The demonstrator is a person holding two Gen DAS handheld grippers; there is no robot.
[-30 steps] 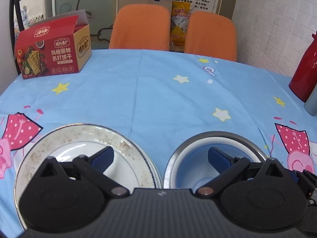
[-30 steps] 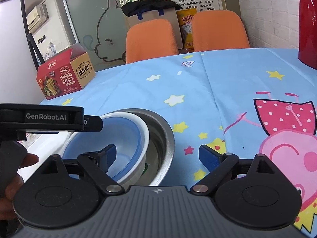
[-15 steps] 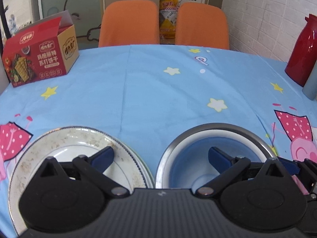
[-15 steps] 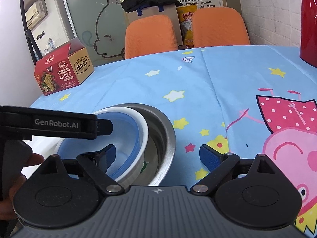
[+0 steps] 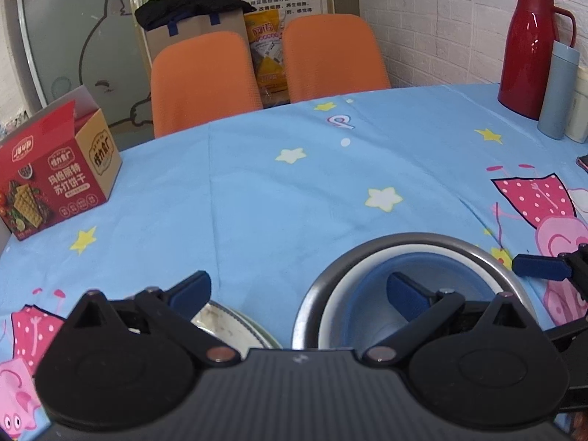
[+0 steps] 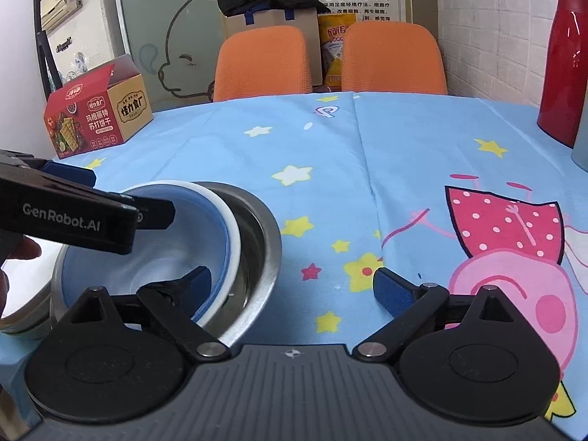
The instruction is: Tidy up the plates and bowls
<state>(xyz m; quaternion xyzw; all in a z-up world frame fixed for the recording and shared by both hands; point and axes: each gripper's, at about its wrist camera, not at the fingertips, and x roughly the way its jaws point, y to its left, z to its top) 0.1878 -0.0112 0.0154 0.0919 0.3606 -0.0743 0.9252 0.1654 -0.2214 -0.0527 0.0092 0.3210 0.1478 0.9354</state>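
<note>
I see my left gripper (image 5: 299, 288) spread wide above the plate (image 5: 228, 325), lower left; my right gripper (image 6: 292, 286) gapes too, holding nothing, astride the metal bowl's (image 6: 264, 228) rim.

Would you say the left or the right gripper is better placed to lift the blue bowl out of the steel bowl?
Probably the right gripper: its open jaws already straddle the near rim of the blue bowl and the steel bowl. The left gripper hangs open across both dishes, over the plate.
</note>
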